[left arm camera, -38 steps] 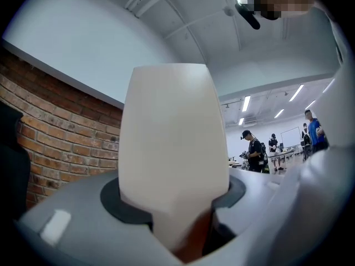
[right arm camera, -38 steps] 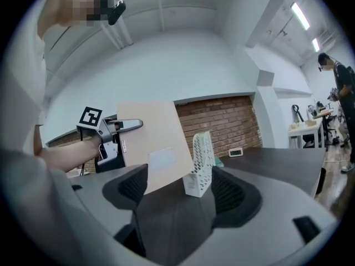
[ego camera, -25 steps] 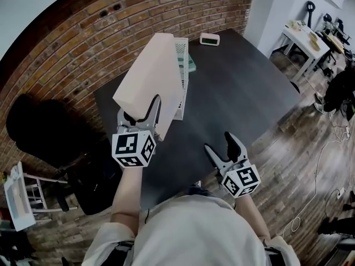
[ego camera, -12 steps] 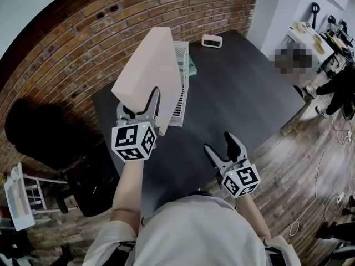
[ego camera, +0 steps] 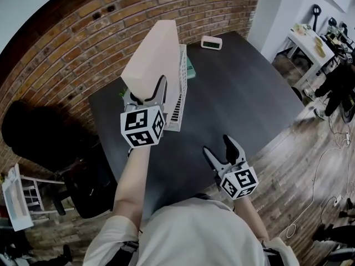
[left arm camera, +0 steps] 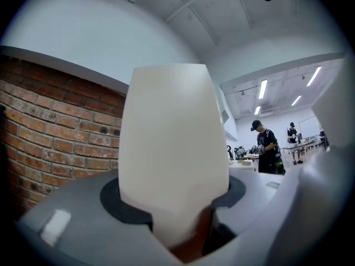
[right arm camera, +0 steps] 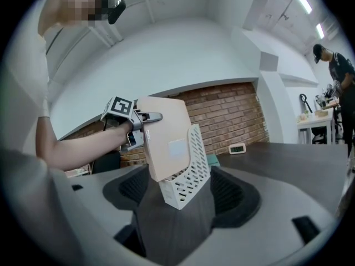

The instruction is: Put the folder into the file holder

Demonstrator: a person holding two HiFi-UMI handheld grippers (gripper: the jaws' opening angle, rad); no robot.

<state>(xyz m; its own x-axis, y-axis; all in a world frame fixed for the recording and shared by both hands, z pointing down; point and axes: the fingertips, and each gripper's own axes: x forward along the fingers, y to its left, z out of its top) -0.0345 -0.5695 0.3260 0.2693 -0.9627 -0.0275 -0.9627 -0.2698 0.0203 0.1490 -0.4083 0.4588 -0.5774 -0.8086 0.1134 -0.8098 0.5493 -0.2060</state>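
My left gripper (ego camera: pixel 146 96) is shut on the near end of a thick beige folder (ego camera: pixel 155 55), which it holds up over the back left of the dark table (ego camera: pixel 238 87). The folder stands nearly upright, tilted, with its lower edge at the open top of the white perforated file holder (ego camera: pixel 179 96). In the left gripper view the folder (left arm camera: pixel 172 148) fills the gap between the jaws. The right gripper view shows the folder (right arm camera: pixel 168 140) overlapping the file holder (right arm camera: pixel 192 168); how deep it sits I cannot tell. My right gripper (ego camera: pixel 222 147) is open and empty near the front edge.
A small white clock (ego camera: pixel 211 41) stands at the table's far edge. A green thing (ego camera: pixel 191 66) lies behind the holder. A brick wall (ego camera: pixel 72 43) runs along the back, and a black chair (ego camera: pixel 39 134) stands at left. People (left arm camera: pixel 266 146) stand by white tables (ego camera: pixel 305 35) at right.
My left gripper has carried the folder forward and to the right, over the file holder, and turned it more upright. My right gripper has hardly moved.
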